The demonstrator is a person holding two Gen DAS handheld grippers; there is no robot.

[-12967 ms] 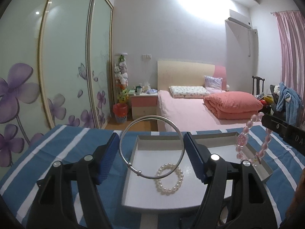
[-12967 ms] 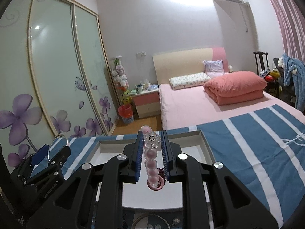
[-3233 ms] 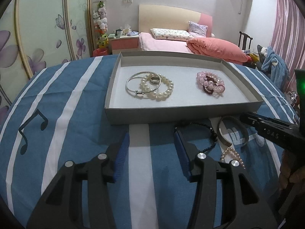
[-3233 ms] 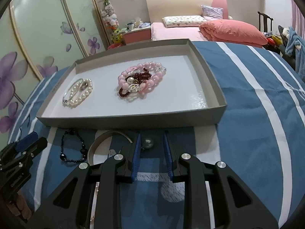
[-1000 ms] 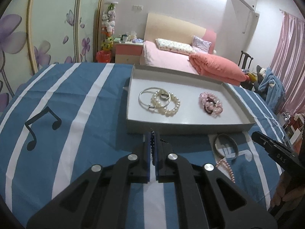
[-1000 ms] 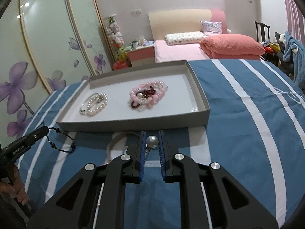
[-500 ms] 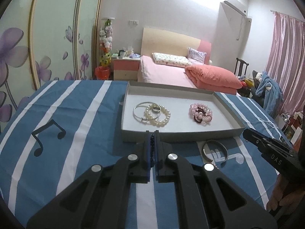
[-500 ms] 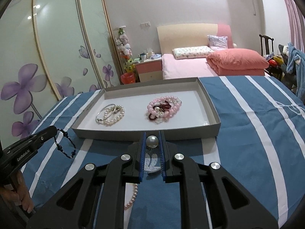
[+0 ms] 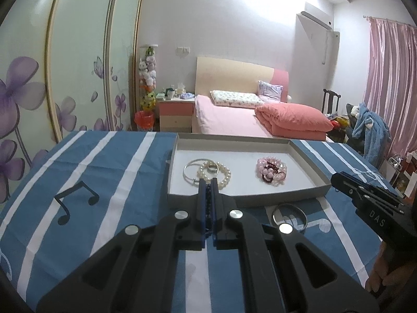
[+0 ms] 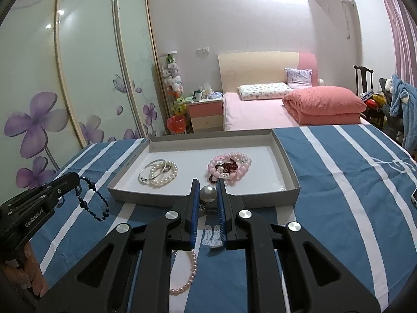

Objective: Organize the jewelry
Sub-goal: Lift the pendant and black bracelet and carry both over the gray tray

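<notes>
My left gripper (image 9: 208, 185) is shut on a dark beaded bracelet (image 10: 91, 200), which hangs from it above the striped cloth, left of the tray. My right gripper (image 10: 207, 185) is shut on a large grey pearl piece (image 10: 207, 192) just before the tray's front wall. The grey tray (image 9: 307, 167) holds a silver bangle (image 9: 190, 169), a white pearl bracelet (image 9: 224, 174) with a ring on it, and a heap of pink bead bracelets (image 9: 272, 170).
A metal bangle (image 9: 288, 214) and a pink pearl strand (image 10: 189, 274) lie on the blue striped cloth in front of the tray. A phone edge (image 10: 414, 197) shows at the right. A bed, a nightstand and wardrobe doors stand behind the table.
Both grippers have risen and moved closer to the tray's front wall with their pieces held. The tray contents have not moved.
</notes>
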